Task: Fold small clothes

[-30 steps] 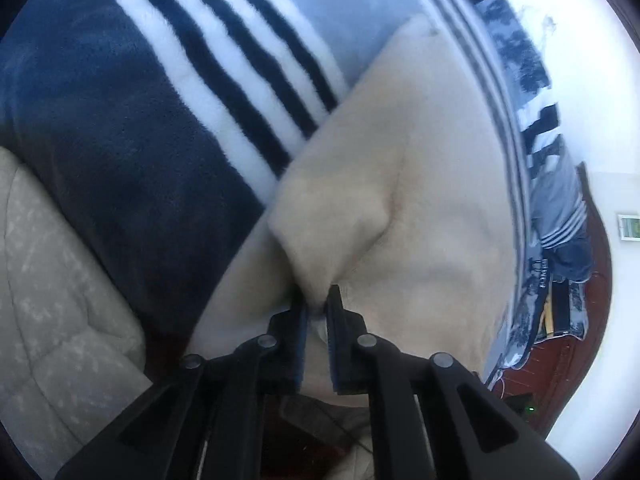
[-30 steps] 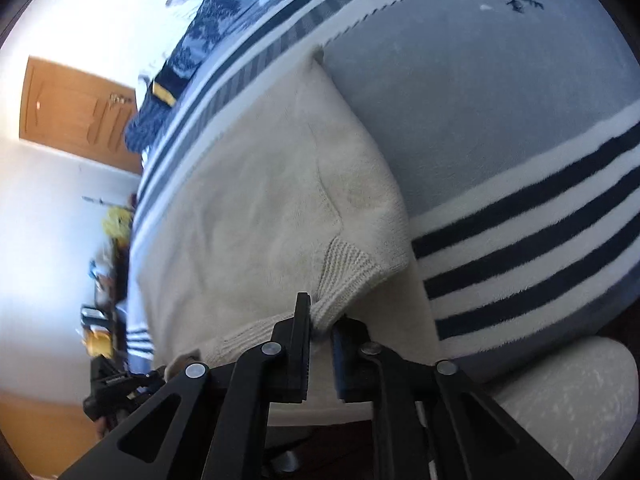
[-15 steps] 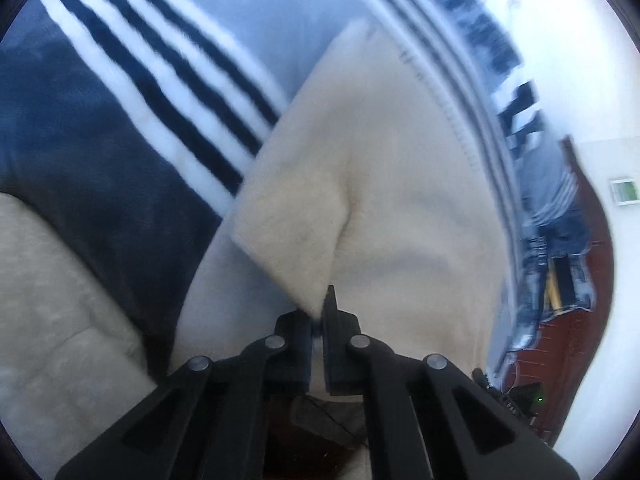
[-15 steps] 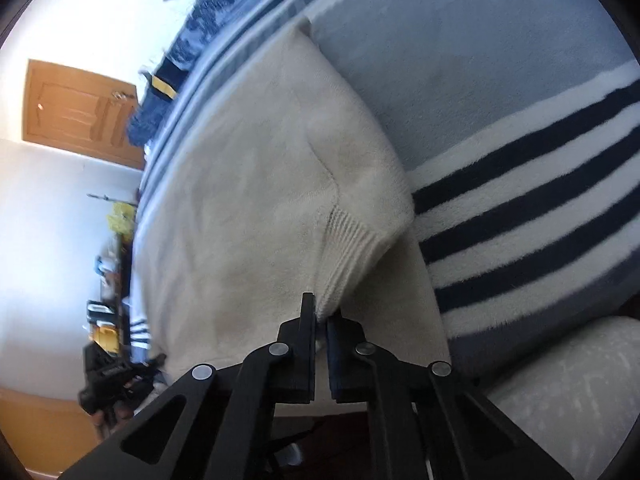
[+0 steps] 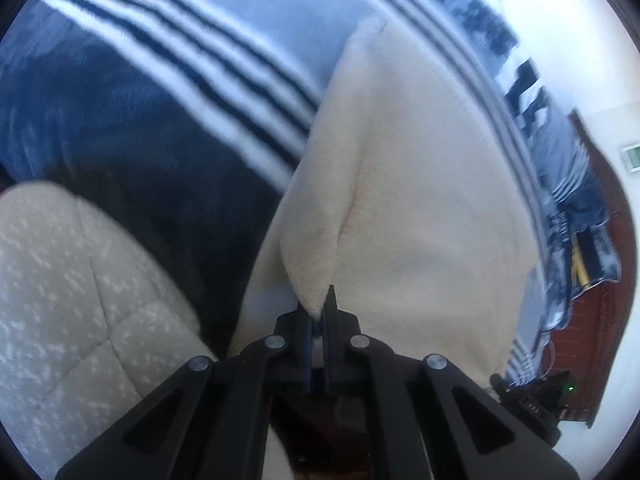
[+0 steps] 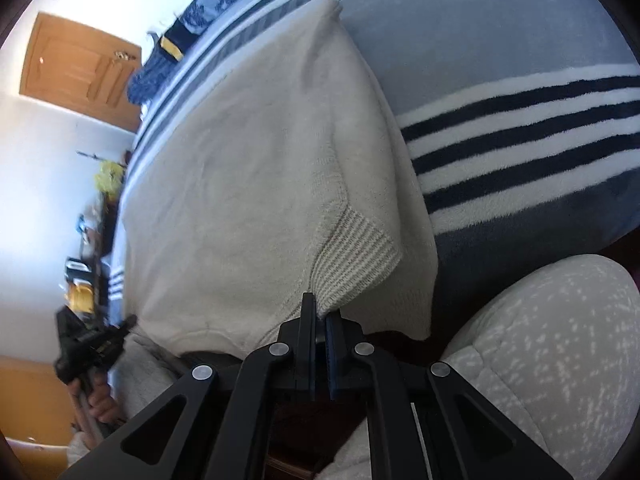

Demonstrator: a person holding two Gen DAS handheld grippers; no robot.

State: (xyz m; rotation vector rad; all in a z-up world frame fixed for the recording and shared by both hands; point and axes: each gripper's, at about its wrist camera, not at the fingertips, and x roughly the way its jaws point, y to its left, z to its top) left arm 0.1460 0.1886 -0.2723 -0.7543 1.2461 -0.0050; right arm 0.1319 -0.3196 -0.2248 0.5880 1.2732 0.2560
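The striped blanket (image 5: 168,92) covers the bed, with one cream sweater (image 6: 248,184) spread across it and hanging toward the near edge, where a pale quilted cushion (image 5: 68,288) shows in the foreground of both wrist views. Over the last second both grips have tightened: a second ago there was still a gap between each pair of fingers with the knit sitting loosely in it, and now both jaws are drawn almost together, pinching the fabric. The left gripper (image 5: 318,312) has hold of a plain cream corner of the sweater, pulled up into a point and lifted off the rest of the cloth; the view has also swung, so the blanket stripes sit higher and blur with motion. The right gripper (image 6: 320,312) clamps the ribbed cuff (image 6: 356,256) at its edge, the cuff now standing up from the body of the garment and drawn closer to the fingers than before. I'd judge that both ends are now secured and the fold is starting: the held parts are ready to be carried over the body of the sweater. Counting what's here: one sweater being worked, one blanket, one cushion, two grippers, each with two fingers, and one wooden door (image 6: 80,72) off to the side. A heap of dark patterned cloth (image 5: 576,200) lies farther up the bed; I can't tell how many pieces it holds.
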